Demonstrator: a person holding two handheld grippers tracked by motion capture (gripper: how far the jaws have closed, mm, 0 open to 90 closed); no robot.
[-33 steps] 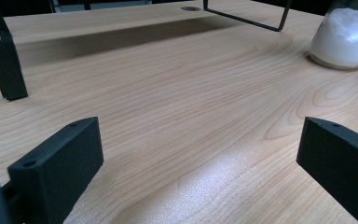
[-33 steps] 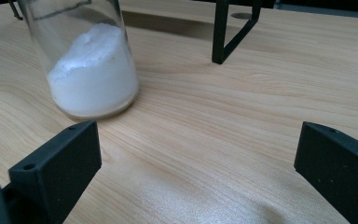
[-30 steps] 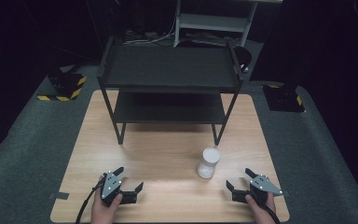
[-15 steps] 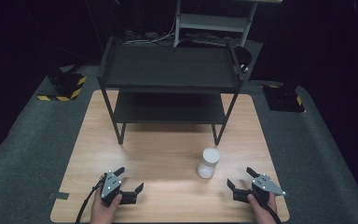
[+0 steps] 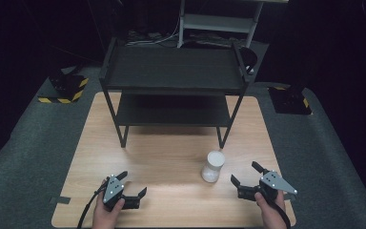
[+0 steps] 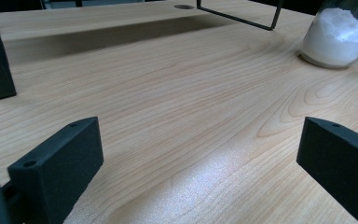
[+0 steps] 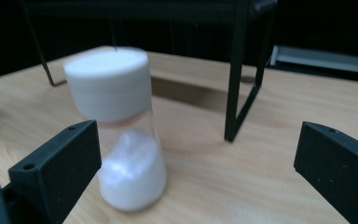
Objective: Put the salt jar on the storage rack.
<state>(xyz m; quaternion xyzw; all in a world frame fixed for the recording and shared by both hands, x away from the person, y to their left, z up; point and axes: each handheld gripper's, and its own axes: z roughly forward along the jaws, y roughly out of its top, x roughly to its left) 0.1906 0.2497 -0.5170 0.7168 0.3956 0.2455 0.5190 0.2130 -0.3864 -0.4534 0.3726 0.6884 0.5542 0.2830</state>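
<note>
While standing upright on the wooden worktop (image 5: 171, 162), the jar (image 5: 213, 166) is sitting just in front of the right front leg of the black shelf rack (image 5: 171, 81), apart from it. Its body is clear, a white lid is capping it, and white powder is filling roughly its lower half. In the right gripper view the jar (image 7: 121, 135) is rising near the left jaw, not between the two jaws, and it is looking a little blurred. In the left gripper view the jar (image 6: 338, 37) is sitting far off at the upper right, well apart from that tool's jaws.

Nearest to the jar, the right tool (image 5: 250, 179) is resting low over the worktop just to the jar's right, its jaws spread wide and gripping nothing, a hand (image 5: 270, 210) holding it from below. Farther out, the left tool (image 5: 132, 185) is lying near the front edge of the worktop, well apart from the jar, its jaws likewise spread wide with bare wood between them, and a hand (image 5: 106, 215) is holding it with a cable trailing off to the left.

Around the worktop, grey carpet (image 5: 33, 143) is covering the floor.
</note>
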